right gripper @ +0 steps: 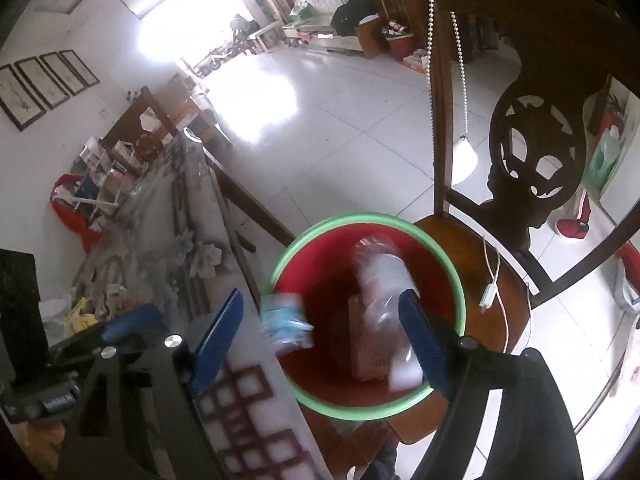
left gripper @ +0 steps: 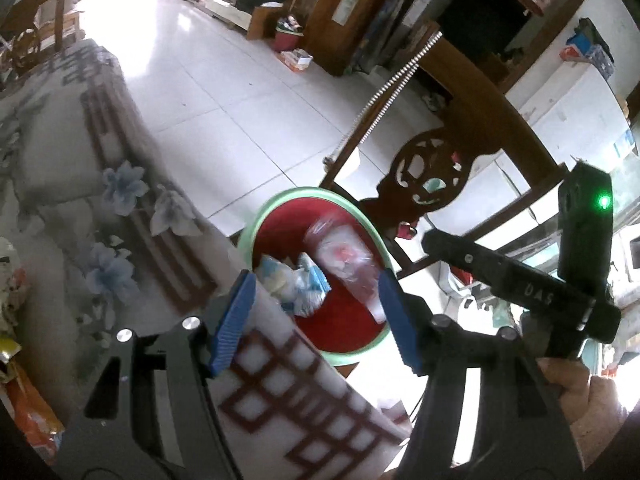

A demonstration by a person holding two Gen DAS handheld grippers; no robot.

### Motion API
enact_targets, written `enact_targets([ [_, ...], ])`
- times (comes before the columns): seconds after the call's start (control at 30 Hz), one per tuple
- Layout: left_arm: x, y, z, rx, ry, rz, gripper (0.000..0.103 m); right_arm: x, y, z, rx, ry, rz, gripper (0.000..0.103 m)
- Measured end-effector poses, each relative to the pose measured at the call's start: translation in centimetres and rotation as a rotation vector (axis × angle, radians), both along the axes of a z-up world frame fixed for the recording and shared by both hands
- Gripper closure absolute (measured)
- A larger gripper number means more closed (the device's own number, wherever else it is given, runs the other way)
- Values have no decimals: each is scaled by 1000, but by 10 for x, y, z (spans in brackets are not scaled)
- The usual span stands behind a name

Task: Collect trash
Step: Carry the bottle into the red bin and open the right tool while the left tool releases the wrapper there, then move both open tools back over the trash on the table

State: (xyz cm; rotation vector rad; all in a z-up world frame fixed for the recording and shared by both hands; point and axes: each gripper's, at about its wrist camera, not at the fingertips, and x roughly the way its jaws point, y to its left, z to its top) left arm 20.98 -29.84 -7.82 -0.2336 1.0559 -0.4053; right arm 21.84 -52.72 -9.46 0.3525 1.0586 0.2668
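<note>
A red bin with a green rim [left gripper: 276,204] stands on a wooden chair seat by the table edge; it also shows in the right wrist view [right gripper: 400,224]. Inside lie a clear plastic wrapper [left gripper: 344,256] and a blue-white crumpled packet [left gripper: 304,284]. In the right wrist view the blue-white packet [right gripper: 286,320] is blurred at the bin's left rim, and a clear wrapper [right gripper: 380,276] lies over a pink carton [right gripper: 366,352]. My left gripper [left gripper: 316,320] is open and empty above the bin. My right gripper [right gripper: 324,336] is open and empty above the bin.
The table with a floral cloth [left gripper: 80,184] lies to the left, with wrappers [left gripper: 24,400] at its near edge. A carved wooden chair back [right gripper: 532,152] rises behind the bin. A white charger cable [right gripper: 492,280] lies on the seat. The right gripper's body [left gripper: 520,288] shows beside the left.
</note>
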Motion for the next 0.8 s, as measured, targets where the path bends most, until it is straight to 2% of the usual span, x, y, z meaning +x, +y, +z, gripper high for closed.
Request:
enact_targets([
  [0.23,-14,44,11,-12,-20,108,40,-1,19,2,-2,2,18,25],
  [0.4,-33,83,17,-15,-37,185,39,-2,48,5,-27,-5,49,20],
  [0.57,-57,125,21,-6,-46,252,39,-8,93,11,-57,-17,116,19],
  [0.63,-70,147,22,-4,-52,286,37,-11,112,14,-66,-30,143,10],
  [0.8,-103,203,20,12,-50,366,36,-27,165,21,-71,-51,220,9],
])
